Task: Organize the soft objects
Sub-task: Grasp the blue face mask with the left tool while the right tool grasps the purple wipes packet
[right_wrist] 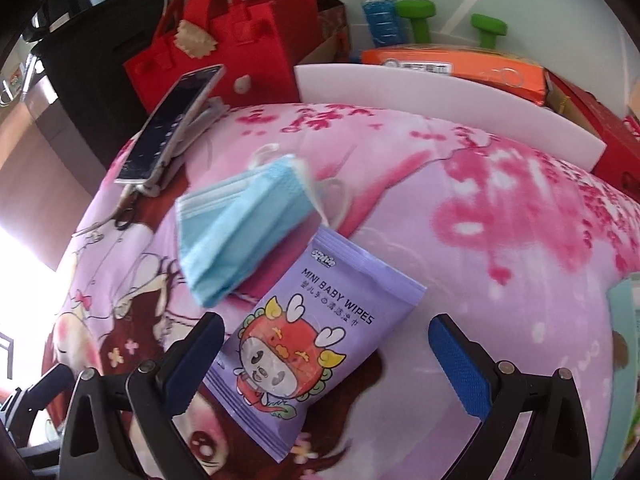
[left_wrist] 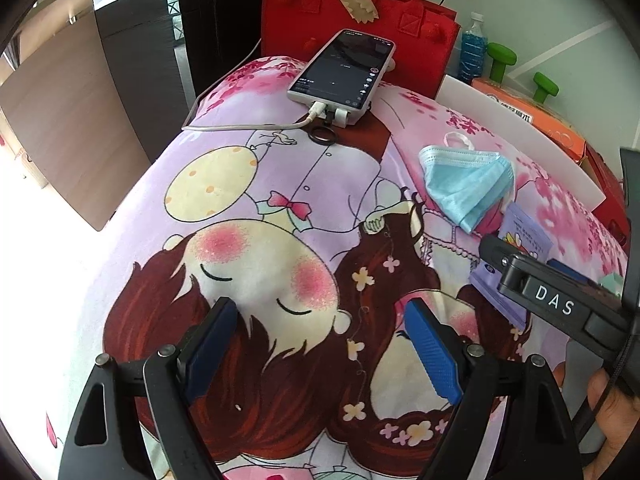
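A folded blue face mask (left_wrist: 468, 188) lies on a pink and purple cartoon pillow (left_wrist: 248, 216); it also shows in the right wrist view (right_wrist: 240, 236). A purple pack of mini baby wipes (right_wrist: 304, 352) lies beside the mask, and its edge shows in the left wrist view (left_wrist: 520, 240). My right gripper (right_wrist: 324, 332) is open, its fingers on either side of the near end of the pack. My left gripper (left_wrist: 320, 312) is open and empty over the pillow's cartoon face. The right gripper's body (left_wrist: 556, 296) shows in the left wrist view.
A phone (left_wrist: 344, 68) on a charging cable leans on a stand at the pillow's far end, against a red felt bag (left_wrist: 360, 28). A white board (right_wrist: 460, 92), an orange box (right_wrist: 460, 64), a blue bottle (right_wrist: 380, 8) and green dumbbells (right_wrist: 416, 12) lie beyond the pillow.
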Motion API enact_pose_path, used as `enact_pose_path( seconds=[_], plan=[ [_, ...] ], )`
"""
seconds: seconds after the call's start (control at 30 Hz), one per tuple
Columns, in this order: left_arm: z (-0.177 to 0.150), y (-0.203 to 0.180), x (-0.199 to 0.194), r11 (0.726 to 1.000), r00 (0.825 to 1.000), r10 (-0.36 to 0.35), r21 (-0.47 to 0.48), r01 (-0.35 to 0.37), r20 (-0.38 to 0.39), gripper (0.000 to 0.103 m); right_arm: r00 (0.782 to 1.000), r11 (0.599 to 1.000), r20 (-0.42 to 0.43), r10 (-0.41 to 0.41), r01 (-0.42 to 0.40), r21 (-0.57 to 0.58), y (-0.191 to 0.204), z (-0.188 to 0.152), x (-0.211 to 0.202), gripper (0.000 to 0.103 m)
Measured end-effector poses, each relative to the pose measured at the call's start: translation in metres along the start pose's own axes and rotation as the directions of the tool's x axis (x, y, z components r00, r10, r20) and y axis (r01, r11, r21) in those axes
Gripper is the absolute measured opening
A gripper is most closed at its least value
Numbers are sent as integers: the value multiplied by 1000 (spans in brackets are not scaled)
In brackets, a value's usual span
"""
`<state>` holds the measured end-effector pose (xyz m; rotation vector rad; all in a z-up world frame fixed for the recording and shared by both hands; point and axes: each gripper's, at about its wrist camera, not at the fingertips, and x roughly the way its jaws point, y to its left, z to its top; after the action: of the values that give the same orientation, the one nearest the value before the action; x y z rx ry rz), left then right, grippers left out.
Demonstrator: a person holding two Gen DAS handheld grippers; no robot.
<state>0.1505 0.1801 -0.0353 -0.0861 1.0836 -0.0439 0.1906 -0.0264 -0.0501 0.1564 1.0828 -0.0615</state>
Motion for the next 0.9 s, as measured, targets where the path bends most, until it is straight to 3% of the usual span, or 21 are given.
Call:
enact_pose_path(
  seconds=[0.2,0.37,0.53,0.73,0.9],
  plan=[
    [4,-7,1,999,999,-32,-8,32,4,86,1000,1000,-4,-17,17,16,-22,-6,-2,99],
    [10,-29,7,998,998,-56,32,56,2,86,999,998,0,-53,53,19,-37,-3,-4,83],
    [18,-48,19,996,997,-69,59,70,-16,86,998,998,6,-68,67,13,-53,2,-3,73],
    [35,-70,25,991,997,-76,109,73,23,85,998,998,14,-64,64,-12,-64,9,-2,57],
    [48,-86,37,987,995,-89,137,84,33,70,999,998,18,-47,47,-34,-70,12,0,54]
  ],
)
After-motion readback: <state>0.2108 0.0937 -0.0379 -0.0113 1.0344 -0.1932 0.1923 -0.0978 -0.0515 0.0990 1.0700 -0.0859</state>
